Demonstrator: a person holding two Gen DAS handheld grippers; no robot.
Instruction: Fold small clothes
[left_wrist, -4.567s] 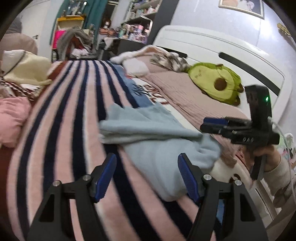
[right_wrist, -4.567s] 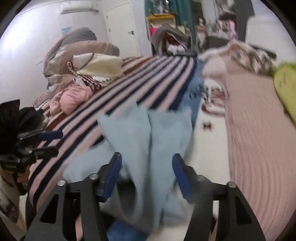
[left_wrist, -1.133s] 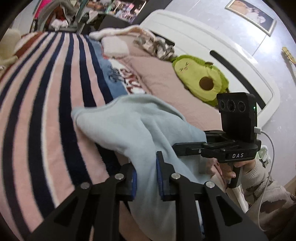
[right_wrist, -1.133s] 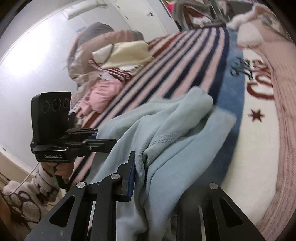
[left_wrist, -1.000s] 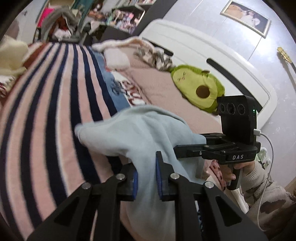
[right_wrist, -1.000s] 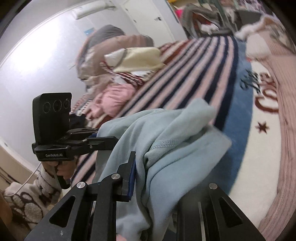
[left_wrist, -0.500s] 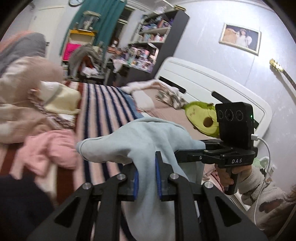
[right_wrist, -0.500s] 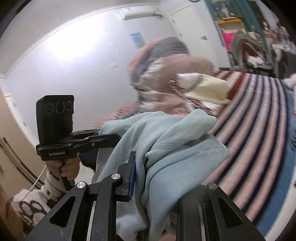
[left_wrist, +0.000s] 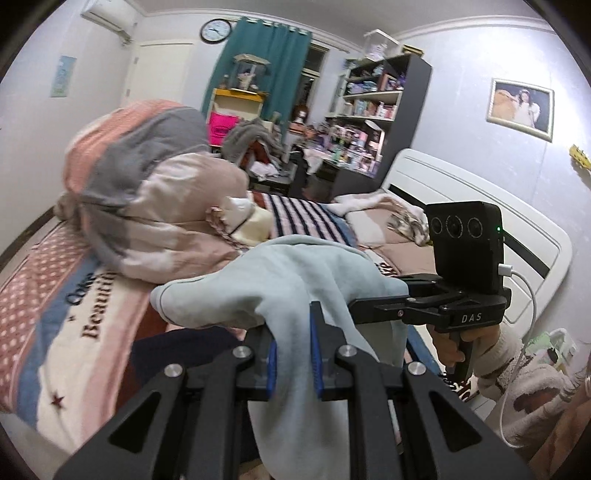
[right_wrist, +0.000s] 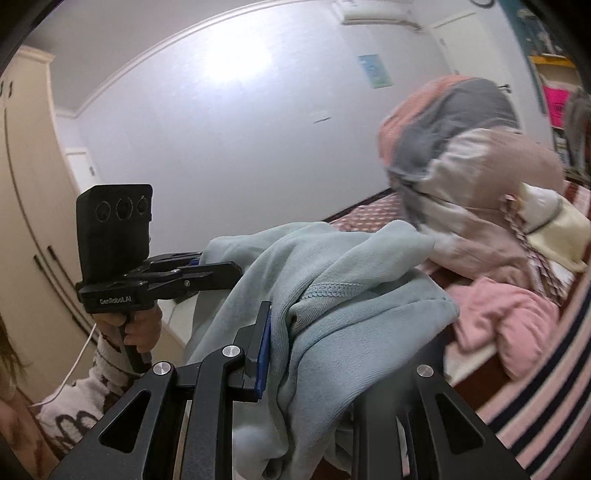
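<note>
A light blue garment (left_wrist: 288, 273) hangs bunched in the air between both grippers, clear of the bed. In the left wrist view my left gripper (left_wrist: 293, 365) is shut on a fold of it between the blue pads, and cloth drapes down over the fingers. To its right, my right gripper (left_wrist: 356, 305) bites into the same cloth, held by a hand in a fuzzy sleeve. In the right wrist view my right gripper (right_wrist: 310, 369) is shut on the garment (right_wrist: 332, 280); the cloth buries its right finger. My left gripper (right_wrist: 221, 267) grips the garment's far left edge.
A rolled pink and grey duvet (left_wrist: 147, 206) lies on the bed behind the garment. Beside it are a pink garment (right_wrist: 506, 321) and a cream one (right_wrist: 557, 221) on the striped blanket (right_wrist: 535, 406). A white headboard (left_wrist: 480, 206), cluttered shelves (left_wrist: 373, 110) and a wardrobe (right_wrist: 26, 221) surround the bed.
Both grippers, still shut on the blue garment, have lifted it off the striped blanket and swung it sideways. The views now face the duvet pile and the wall.
</note>
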